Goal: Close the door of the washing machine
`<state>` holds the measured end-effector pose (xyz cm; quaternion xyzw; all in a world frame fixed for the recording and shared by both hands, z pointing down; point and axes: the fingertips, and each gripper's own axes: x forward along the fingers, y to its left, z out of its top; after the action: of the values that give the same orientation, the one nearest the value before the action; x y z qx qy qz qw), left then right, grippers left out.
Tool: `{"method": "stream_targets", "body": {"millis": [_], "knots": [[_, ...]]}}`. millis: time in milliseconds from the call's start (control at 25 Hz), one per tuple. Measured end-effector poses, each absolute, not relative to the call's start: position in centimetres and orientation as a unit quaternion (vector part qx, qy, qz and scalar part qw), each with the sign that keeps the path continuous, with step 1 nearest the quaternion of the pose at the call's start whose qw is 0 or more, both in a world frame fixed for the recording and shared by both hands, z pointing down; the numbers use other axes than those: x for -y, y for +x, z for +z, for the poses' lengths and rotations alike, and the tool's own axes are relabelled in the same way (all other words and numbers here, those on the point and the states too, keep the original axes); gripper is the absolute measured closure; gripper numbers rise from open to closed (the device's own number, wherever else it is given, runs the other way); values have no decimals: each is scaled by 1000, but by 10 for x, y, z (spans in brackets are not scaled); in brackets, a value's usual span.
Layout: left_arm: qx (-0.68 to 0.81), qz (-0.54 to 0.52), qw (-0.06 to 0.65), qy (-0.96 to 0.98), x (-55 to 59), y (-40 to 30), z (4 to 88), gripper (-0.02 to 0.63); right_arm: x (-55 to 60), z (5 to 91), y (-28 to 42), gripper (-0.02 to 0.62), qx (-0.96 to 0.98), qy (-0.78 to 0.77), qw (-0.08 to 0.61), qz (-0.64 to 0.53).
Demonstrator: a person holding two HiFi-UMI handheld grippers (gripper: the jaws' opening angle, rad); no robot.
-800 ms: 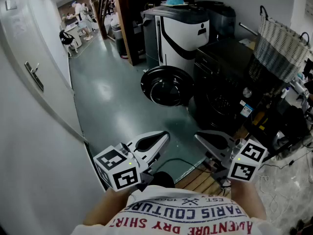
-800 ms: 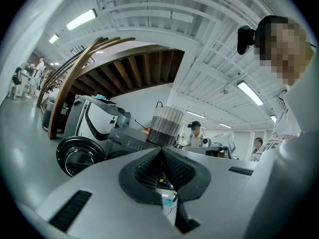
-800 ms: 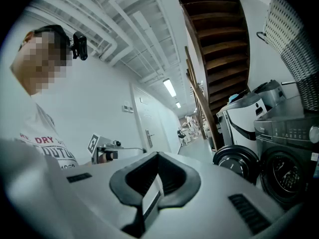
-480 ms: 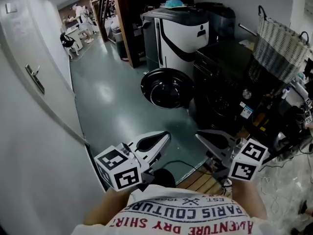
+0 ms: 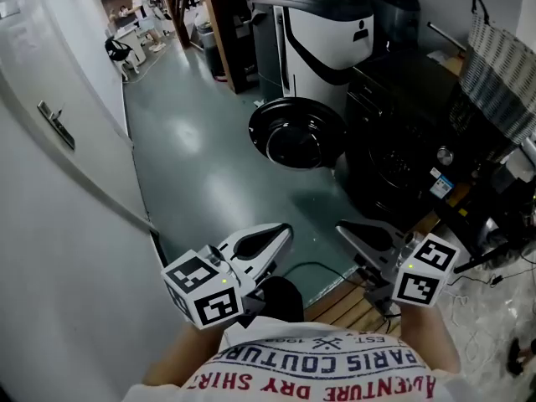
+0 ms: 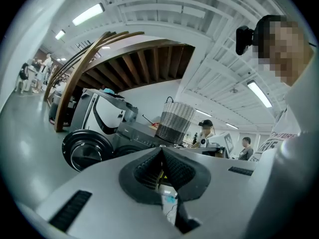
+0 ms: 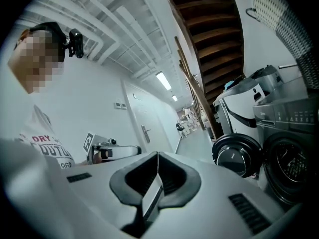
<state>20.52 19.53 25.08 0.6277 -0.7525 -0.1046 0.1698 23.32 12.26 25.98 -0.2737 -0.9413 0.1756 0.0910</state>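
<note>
A black front-loading washing machine [image 5: 402, 132] stands at the right, and its round black door [image 5: 297, 132] hangs open toward the green floor. The door [image 6: 82, 151] also shows at the left in the left gripper view, and the door [image 7: 237, 156] appears at the right in the right gripper view beside the drum opening [image 7: 291, 171]. My left gripper [image 5: 285, 233] is held low near my body, shut and empty. My right gripper [image 5: 342, 229] sits beside it, also shut and empty. Both are well short of the door.
A white and black machine [image 5: 322, 36] stands behind the washer. A woven basket [image 5: 502, 65] rests at the right. A white wall with a door handle [image 5: 54, 124] runs along the left. Cables [image 5: 486, 308] and a wooden pallet [image 5: 347, 308] lie near my feet. People stand far down the corridor.
The view has shifted forward and slightly left, so the washer and its open door sit lower and nearer. Both grippers keep the same pose.
</note>
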Motion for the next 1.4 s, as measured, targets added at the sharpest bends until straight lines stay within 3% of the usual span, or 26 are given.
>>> {"method": "stream_targets", "body": {"millis": [440,680,960,1400], "knots": [[757,-133,245,591,-181,47,318,582,-115,332,78,574,919,-282,175,210],[749,-149,290,577,-178,-47,316,581,-111,327,-9,574,913,-252,229,224],[761,-138,281,568,-184,-112,276,581,-100,291,-66,574,920,-233,229,218],[775,-150,291,541,-149,-196,285,581,-33,299,-165,574,925,-207,226,224]]}}
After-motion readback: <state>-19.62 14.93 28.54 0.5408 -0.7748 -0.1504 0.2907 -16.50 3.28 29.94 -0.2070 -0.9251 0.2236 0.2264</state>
